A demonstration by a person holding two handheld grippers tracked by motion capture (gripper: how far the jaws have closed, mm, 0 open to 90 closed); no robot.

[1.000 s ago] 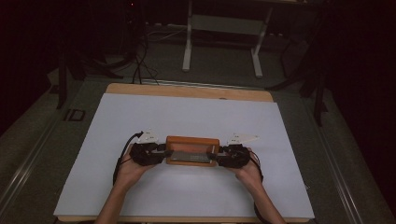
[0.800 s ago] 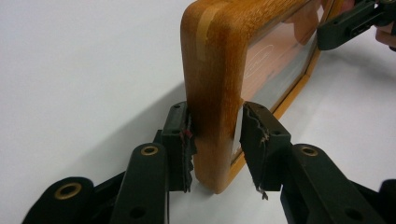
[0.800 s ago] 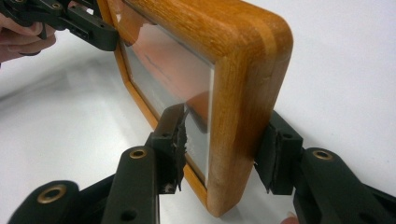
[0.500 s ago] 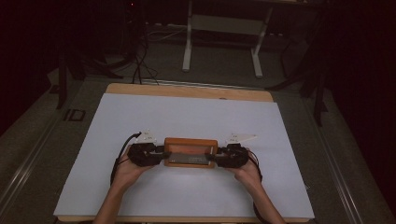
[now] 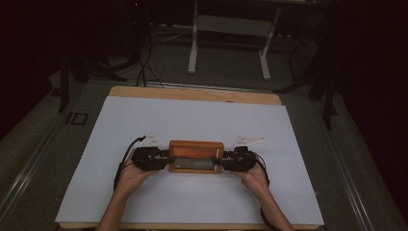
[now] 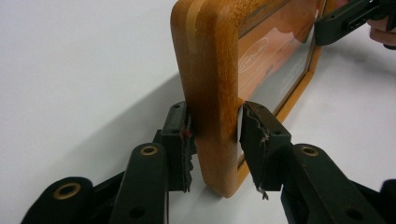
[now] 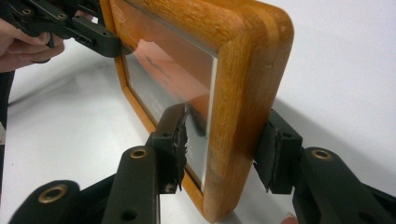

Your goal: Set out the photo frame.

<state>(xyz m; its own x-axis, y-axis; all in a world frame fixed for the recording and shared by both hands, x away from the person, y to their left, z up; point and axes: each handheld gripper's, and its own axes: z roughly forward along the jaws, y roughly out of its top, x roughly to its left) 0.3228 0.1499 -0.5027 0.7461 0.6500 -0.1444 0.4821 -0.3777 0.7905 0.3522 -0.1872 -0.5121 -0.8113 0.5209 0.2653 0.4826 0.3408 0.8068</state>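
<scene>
A: How is the wooden frame [image 5: 196,156] held?

B: Its one short side is clamped between the jaws of the left gripper [image 6: 215,149]; the other is clamped by the right gripper [image 7: 224,156].

A: And its place?

B: It is stood on edge upon the white table [image 5: 192,120], spanning the two grippers.

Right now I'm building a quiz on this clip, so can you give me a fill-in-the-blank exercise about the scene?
1. The left gripper and the right gripper each clamp one short side of a ____ picture frame.
2. The frame stands on a ____ table sheet.
3. The frame's front pane is made of ____.

Missing words: wooden; white; glass
</scene>
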